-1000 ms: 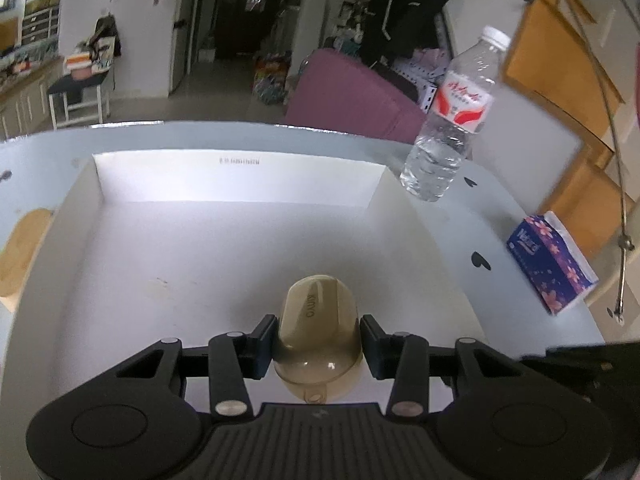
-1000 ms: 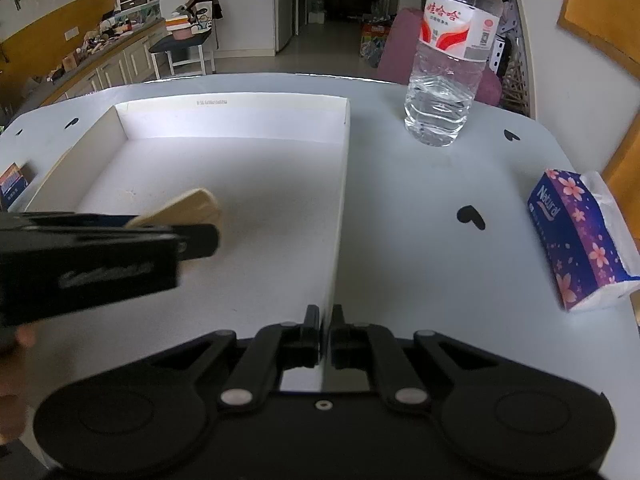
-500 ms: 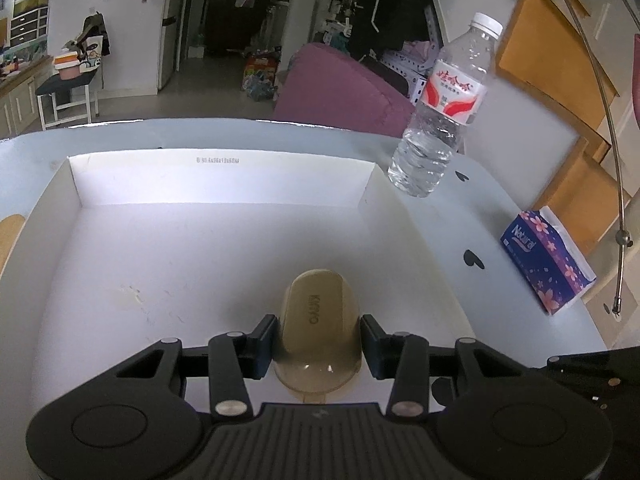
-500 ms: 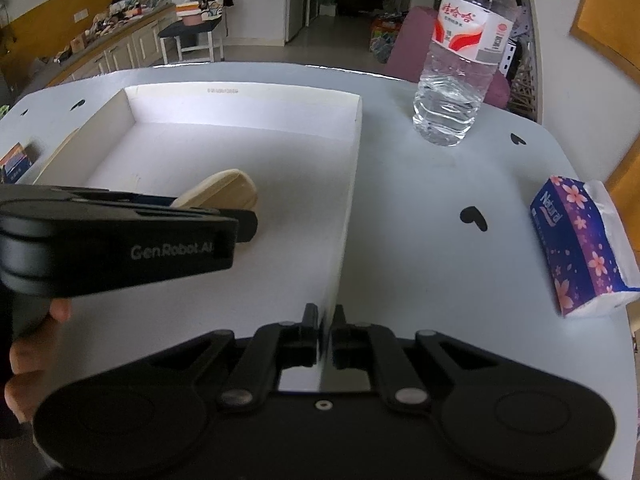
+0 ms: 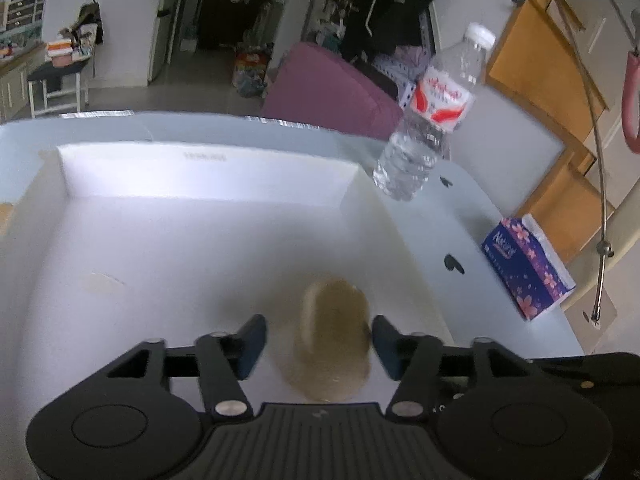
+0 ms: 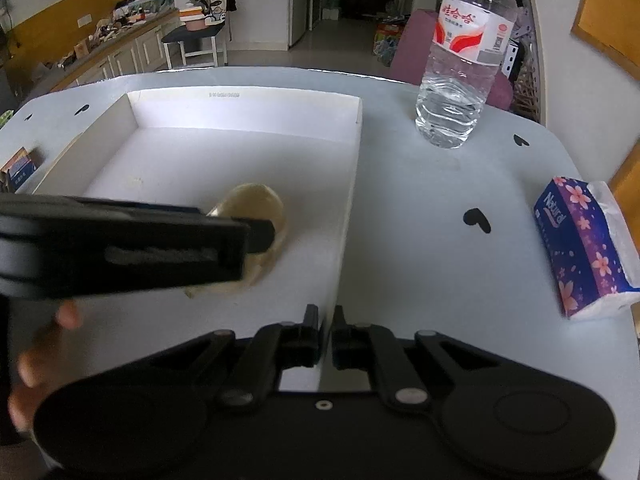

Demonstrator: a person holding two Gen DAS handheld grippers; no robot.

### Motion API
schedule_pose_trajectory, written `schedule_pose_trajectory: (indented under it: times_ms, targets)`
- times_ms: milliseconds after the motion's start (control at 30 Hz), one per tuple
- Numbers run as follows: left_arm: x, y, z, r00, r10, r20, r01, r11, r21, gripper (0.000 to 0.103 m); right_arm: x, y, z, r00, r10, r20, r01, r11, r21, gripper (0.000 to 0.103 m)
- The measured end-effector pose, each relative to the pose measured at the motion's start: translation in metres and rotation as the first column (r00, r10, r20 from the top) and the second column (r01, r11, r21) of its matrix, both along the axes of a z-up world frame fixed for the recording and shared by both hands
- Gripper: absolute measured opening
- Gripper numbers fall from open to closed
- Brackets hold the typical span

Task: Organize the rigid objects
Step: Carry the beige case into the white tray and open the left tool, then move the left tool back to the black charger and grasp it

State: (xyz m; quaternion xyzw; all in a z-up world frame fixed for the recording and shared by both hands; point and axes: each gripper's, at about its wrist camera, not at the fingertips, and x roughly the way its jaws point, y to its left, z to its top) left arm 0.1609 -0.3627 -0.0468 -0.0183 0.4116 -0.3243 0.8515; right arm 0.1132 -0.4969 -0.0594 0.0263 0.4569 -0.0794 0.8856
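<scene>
A beige oval case (image 5: 330, 336) lies blurred on the floor of the white box (image 5: 208, 172), between the fingers of my left gripper (image 5: 318, 344). The jaws stand wider than the case, with a gap on the left side, so the gripper is open. In the right wrist view the case (image 6: 260, 208) shows behind the left gripper's black body (image 6: 132, 248), inside the box (image 6: 352, 184). My right gripper (image 6: 325, 336) is shut and empty, over the box's right wall near its front corner.
A water bottle (image 6: 460, 64) stands on the pale table (image 6: 440, 220) behind the box's far right corner. A purple tissue pack (image 6: 584, 244) lies at the right edge. A small blue box (image 6: 18, 168) sits left of the white box.
My left gripper has opened and let go of the beige case, which now lies in the box. Both views have shifted slightly; the right gripper stays shut.
</scene>
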Motion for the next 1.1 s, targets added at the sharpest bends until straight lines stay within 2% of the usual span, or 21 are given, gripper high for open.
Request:
schedule_pose_trajectory:
  times_ms: [167, 400, 667, 900, 1100]
  targets:
    - [-0.012, 0.021, 0.02, 0.998, 0.006, 0.063, -0.006, 1.0, -0.004, 0.07, 0.0, -0.003, 0.0, 1.0, -0.027, 0.01, 0.027, 0.999, 0.026, 0.005]
    - [-0.036, 0.058, 0.036, 0.984, -0.002, 0.177, -0.007, 0.999, 0.052, 0.078, -0.001, -0.005, 0.0, 0.998, -0.053, 0.017, 0.052, 0.997, 0.048, 0.005]
    - [-0.054, 0.118, 0.041, 0.964, 0.071, 0.255, -0.089, 0.994, 0.059, 0.082, 0.0, -0.008, 0.0, 0.997, -0.081, 0.02, 0.079, 0.994, 0.077, 0.004]
    - [-0.063, 0.172, 0.044, 0.915, 0.202, 0.35, -0.244, 0.966, 0.081, 0.088, 0.0, -0.01, -0.001, 0.994, -0.109, 0.024, 0.106, 0.99, 0.098, 0.004]
    - [-0.064, 0.222, 0.042, 0.857, 0.331, 0.395, -0.388, 0.919, 0.07, 0.096, 0.0, -0.012, -0.002, 0.991, -0.129, 0.026, 0.126, 0.986, 0.11, 0.003]
